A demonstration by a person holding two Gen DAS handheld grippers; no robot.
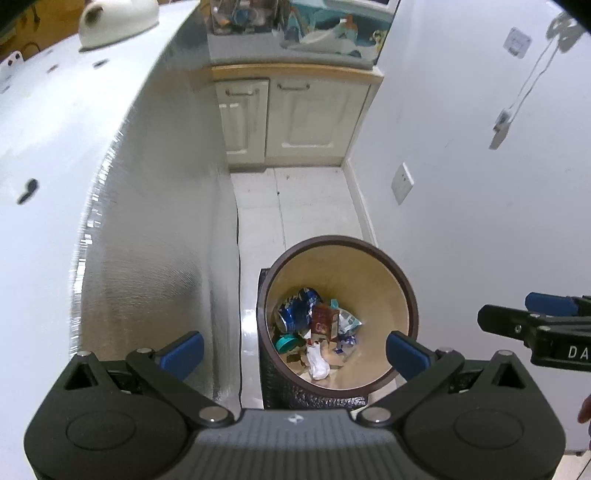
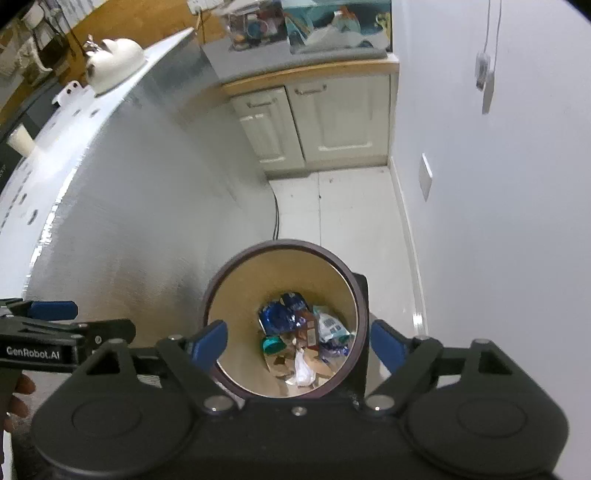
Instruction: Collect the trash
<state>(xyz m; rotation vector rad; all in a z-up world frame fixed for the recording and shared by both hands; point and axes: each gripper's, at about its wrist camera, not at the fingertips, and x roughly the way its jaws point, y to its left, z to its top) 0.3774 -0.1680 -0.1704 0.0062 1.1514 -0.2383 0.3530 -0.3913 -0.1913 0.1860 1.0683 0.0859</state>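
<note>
A round trash bin [image 1: 399, 273] with a dark brown rim and beige inside stands on the floor between the table and the wall. It also shows in the right wrist view [image 2: 343, 269]. It holds a crushed blue can [image 1: 295, 308], a brown carton [image 1: 325, 321], a teal lid [image 1: 287, 342], white crumpled paper [image 1: 317, 363] and wrappers. My left gripper [image 1: 293, 350] is open and empty above the bin. My right gripper [image 2: 297, 345] is open and empty above the bin. Each gripper shows at the edge of the other's view.
A white table [image 1: 44, 147] with a silvery side panel stands to the left, with a white dispenser [image 1: 118, 18] on it. Cream cabinet doors [image 1: 291, 118] stand at the far end. A white wall with sockets [image 1: 402, 182] is on the right. A black cable [image 2: 276, 214] runs along the floor.
</note>
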